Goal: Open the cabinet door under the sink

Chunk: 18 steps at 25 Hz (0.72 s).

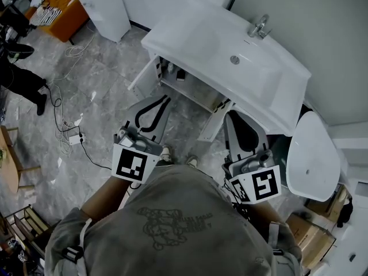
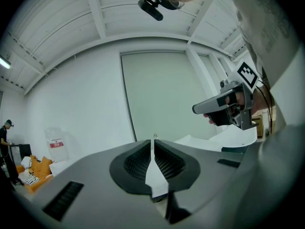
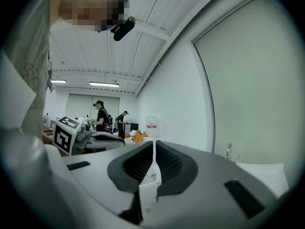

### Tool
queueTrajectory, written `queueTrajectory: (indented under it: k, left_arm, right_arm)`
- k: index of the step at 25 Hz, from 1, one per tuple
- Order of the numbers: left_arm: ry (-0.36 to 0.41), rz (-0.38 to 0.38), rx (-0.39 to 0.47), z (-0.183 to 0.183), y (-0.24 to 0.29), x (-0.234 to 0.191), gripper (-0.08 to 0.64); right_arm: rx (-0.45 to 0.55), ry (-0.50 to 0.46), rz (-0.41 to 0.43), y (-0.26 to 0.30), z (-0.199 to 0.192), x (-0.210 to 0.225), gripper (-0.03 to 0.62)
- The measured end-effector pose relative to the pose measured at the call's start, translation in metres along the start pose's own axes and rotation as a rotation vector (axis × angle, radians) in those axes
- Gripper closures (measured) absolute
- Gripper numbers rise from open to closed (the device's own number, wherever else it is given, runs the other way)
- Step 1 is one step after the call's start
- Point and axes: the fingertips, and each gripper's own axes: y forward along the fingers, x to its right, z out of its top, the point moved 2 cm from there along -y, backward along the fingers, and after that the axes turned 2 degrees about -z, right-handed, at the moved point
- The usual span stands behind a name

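**Stance before the sink.** Nearest us, the left gripper point(image 2: 153, 141) and right gripper point(image 3: 154, 142) are held in front of the sink point(image 1: 172, 36), short of its front edge and touching nothing. Each pair of jaws is pressed together, pad against pad, with nothing between them. Both gripper cameras look past the jaw tips to the wall above the sink, not at the cabinet point(image 1: 172, 72). We judge that the tools are carried idle, since closed jaws cannot take a door edge and neither tip is at one.

Under the sink, the cabinet shows its inside. The left door point(image 1: 142, 78) stands swung out from below the sink's left end. A second door point(image 1: 214, 125) juts out from below the sink's middle, between the two grippers. A shelf point(image 1: 192, 94) with small items lies bare behind them. We therefore read the task as done or nearly so, though we cannot tell whether either door is at full swing.

On the sink's far rim stands the tap point(image 1: 259, 26). Right of the sink sits a white oval fixture point(image 1: 313, 154). Left of the sink, a cable point(image 1: 60, 111) trails over the floor.
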Motion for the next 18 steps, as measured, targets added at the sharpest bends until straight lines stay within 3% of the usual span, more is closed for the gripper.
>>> queueTrajectory:
  k: [18]
  left_arm:
    - [0.018, -0.008, -0.009, -0.005, -0.001, 0.002, 0.526]
  right_arm:
    - [-0.035, 0.021, -0.013, 0.003, -0.016, -0.002, 0.555]
